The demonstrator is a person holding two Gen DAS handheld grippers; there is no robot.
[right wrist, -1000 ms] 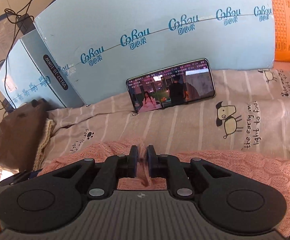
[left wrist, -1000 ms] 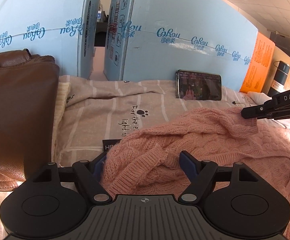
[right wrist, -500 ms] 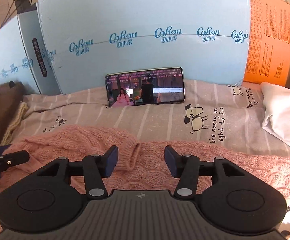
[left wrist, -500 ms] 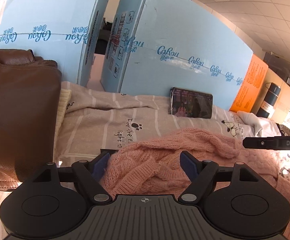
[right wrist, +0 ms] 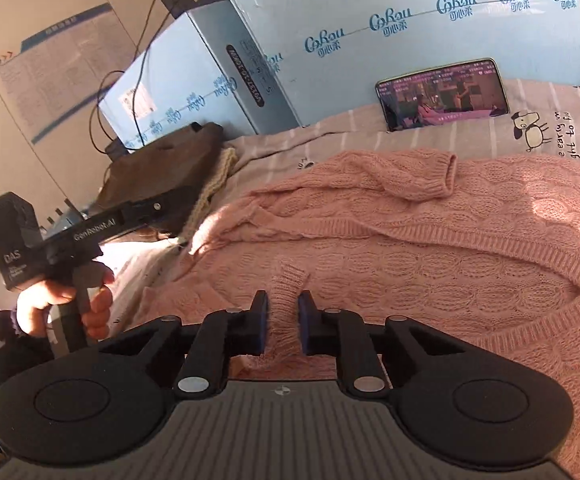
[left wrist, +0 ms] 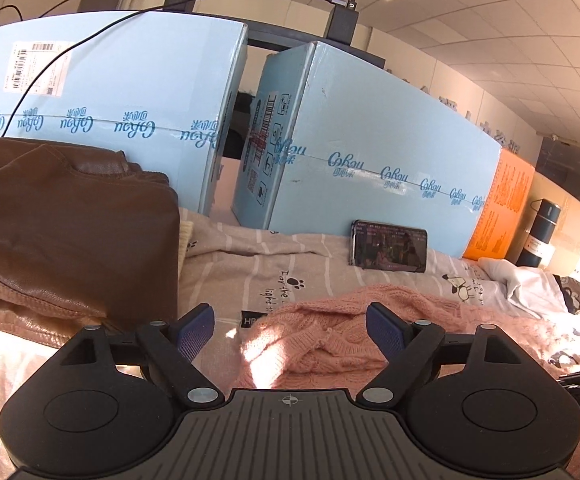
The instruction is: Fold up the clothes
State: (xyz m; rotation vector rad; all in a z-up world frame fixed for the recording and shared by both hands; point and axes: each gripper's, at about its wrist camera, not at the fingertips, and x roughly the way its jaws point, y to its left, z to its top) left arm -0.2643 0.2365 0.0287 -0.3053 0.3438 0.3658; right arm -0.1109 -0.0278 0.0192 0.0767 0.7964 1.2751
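A pink cable-knit sweater [right wrist: 430,240] lies spread on the striped bedsheet [right wrist: 450,136]; one sleeve [right wrist: 370,178] is folded across its upper part. My right gripper [right wrist: 283,326] is shut on a sleeve cuff [right wrist: 288,280] at the sweater's near edge. My left gripper [left wrist: 290,330] is open and empty, held above the sweater's left end [left wrist: 330,332]. The left gripper also shows in the right wrist view [right wrist: 162,210], held in a hand at the left, off the sweater.
A folded brown leather garment [left wrist: 62,232] lies at the left. Light blue cartons [left wrist: 370,152] stand along the back, with a phone [left wrist: 390,250] leaning on them. A white cloth [left wrist: 530,280], an orange box [left wrist: 502,208] and a dark flask [left wrist: 538,236] are at the right.
My right gripper let go of the folded sleeve, moved back and down, and closed on another cuff at the near edge. My left gripper, still open, lifted away from the sweater.
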